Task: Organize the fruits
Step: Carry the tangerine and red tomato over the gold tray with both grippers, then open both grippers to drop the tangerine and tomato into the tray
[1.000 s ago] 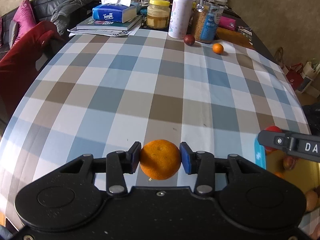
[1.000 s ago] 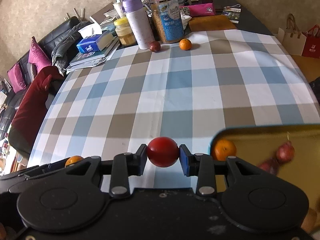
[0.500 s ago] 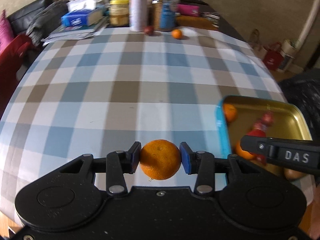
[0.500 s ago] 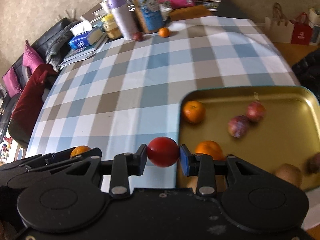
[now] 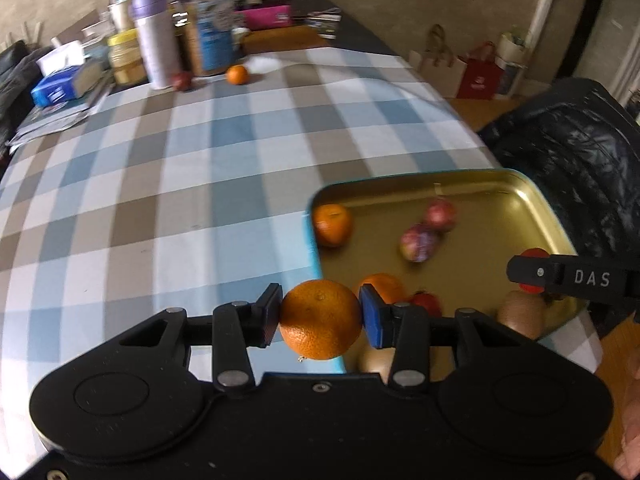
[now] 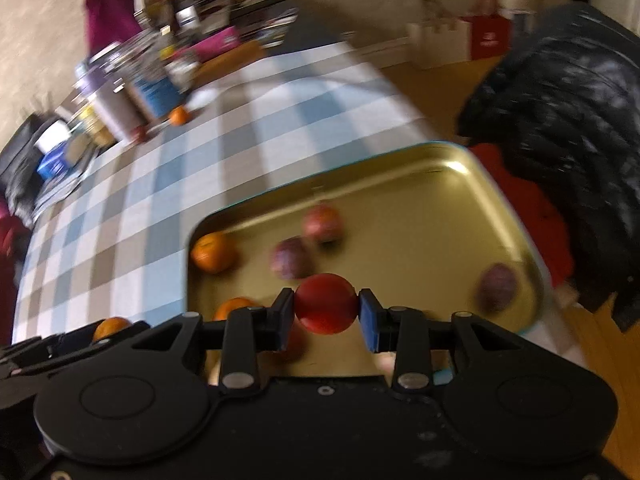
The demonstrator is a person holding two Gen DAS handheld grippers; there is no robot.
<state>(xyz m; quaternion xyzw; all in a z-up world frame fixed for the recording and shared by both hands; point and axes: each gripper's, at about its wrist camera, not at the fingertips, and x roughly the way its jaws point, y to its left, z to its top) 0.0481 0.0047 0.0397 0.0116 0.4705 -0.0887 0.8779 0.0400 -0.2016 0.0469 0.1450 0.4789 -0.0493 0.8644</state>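
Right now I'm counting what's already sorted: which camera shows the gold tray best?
The right wrist view: the gold tray fills mid-frame with nearly its whole rim visible, though blurred. The left wrist view is sharper, but there the tray sits off to the right, its near part hidden behind the left gripper.

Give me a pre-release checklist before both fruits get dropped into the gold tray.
1. Left gripper clamped on the orange: ok.
2. Right gripper clamped on the red fruit: ok.
3. Red fruit above the gold tray: ok.
4. Orange above the tray: not ok, it sits over the tray's near-left edge and the tablecloth.
5. Free floor under the red fruit: cannot tell, the view is blurred and another red fruit lies close below.
6. Fruit left on the tablecloth: not ok, a small orange and a dark red fruit remain by the jars.
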